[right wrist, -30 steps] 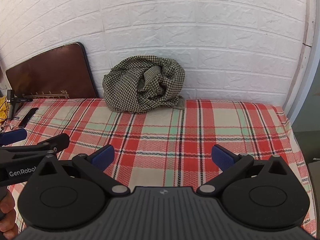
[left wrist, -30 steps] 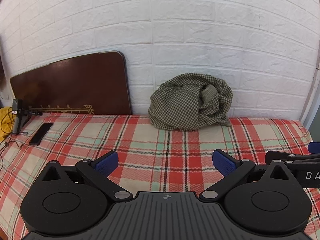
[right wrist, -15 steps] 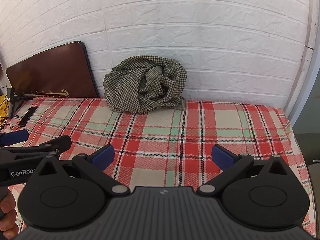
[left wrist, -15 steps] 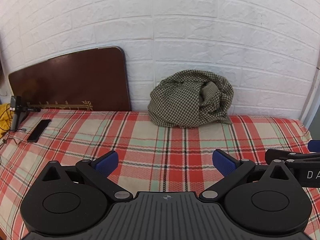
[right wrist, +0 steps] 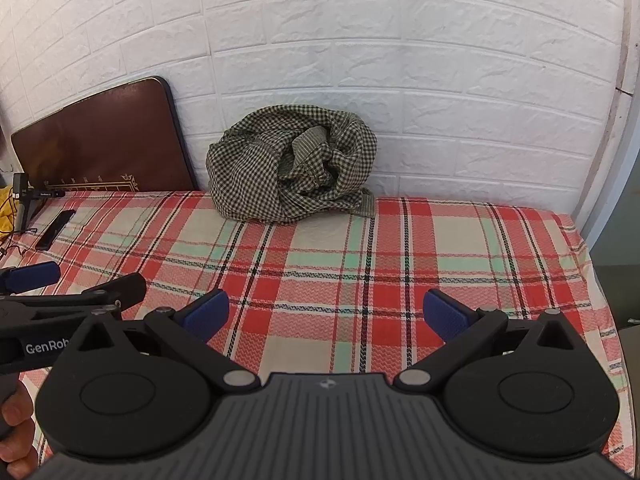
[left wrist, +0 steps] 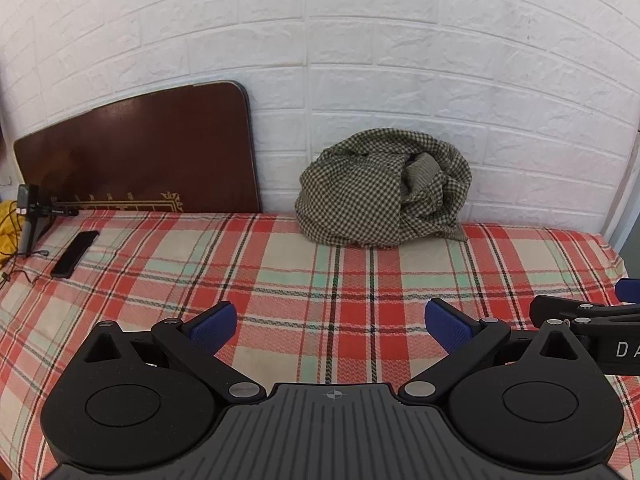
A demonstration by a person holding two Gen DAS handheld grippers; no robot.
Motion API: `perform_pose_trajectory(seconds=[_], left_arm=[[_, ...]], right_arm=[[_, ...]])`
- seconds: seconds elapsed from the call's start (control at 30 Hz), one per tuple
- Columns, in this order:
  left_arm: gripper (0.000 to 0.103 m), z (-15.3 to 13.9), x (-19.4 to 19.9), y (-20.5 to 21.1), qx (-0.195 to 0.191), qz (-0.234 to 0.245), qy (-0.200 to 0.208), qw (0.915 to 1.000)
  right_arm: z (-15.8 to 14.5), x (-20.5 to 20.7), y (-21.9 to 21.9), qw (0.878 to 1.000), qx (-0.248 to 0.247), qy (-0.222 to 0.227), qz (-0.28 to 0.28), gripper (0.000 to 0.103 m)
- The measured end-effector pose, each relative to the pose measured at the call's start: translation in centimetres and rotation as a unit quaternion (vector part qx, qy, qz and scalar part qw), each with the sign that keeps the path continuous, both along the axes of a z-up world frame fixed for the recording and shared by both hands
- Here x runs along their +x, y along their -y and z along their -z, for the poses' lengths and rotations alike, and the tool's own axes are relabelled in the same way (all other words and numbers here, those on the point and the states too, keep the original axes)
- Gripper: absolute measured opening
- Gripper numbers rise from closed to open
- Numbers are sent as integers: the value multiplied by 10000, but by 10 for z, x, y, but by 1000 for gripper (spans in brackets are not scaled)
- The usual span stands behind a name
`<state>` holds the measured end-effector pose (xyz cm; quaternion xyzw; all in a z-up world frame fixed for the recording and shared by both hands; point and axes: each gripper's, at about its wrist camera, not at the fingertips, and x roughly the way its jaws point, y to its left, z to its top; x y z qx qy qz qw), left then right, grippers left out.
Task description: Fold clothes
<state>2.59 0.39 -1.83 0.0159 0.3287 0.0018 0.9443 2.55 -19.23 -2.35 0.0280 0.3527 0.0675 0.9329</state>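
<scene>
Bed [left wrist: 360, 280], plaid sheet, fills the lower frame in both views. Checked garment [left wrist: 384, 192] sits bunched in a heap at upper centre against the white brick wall, straight ahead of me, well apart from both tools; no clear long axis. It reads left of centre for my right gripper [right wrist: 326, 312], slightly right for my left gripper [left wrist: 330, 322]. Both jaws spread wide, holding nothing, touching nothing.
</scene>
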Motion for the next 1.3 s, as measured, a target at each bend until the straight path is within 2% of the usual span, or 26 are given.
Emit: perform_pose_trajectory(seconds=[0.2, 0.37, 0.5, 0.6, 0.73, 0.93, 1.1, 1.2, 1.23, 1.3], left_arm=[[103, 8, 12, 1, 114, -103, -61, 9999], [103, 21, 33, -5, -14, -297, -202, 9994], [103, 32, 54, -11, 30, -254, -257, 9993], [103, 39, 73, -15, 128, -64, -170, 9998], [103, 50, 109, -24, 256, 59, 13, 9997], [102, 74, 179, -20, -47, 212, -71, 9997], [96, 93, 225, -11, -130, 263, -207, 9994], [88, 100, 240, 1, -37, 406, -258, 9988], [86, 101, 243, 6, 12, 459, -250, 9986], [80, 103, 246, 16, 140, 556, -172, 9982]], right_arm=[[6, 11, 2, 10000, 14, -51, -10, 103], [13, 26, 4, 9999, 103, -1, -39, 103], [19, 45, 8, 9985, 388, 362, -123, 103], [24, 62, 9, 9955, 401, 759, -402, 103], [35, 102, 8, 9940, 172, 926, -554, 103], [65, 172, 18, 9965, 45, 813, -200, 103], [86, 217, 22, 9967, -16, 807, -89, 103], [93, 233, 18, 9960, -18, 884, -141, 100], [95, 237, 17, 9957, -23, 913, -150, 99], [98, 242, 15, 9955, -9, 923, -202, 88]])
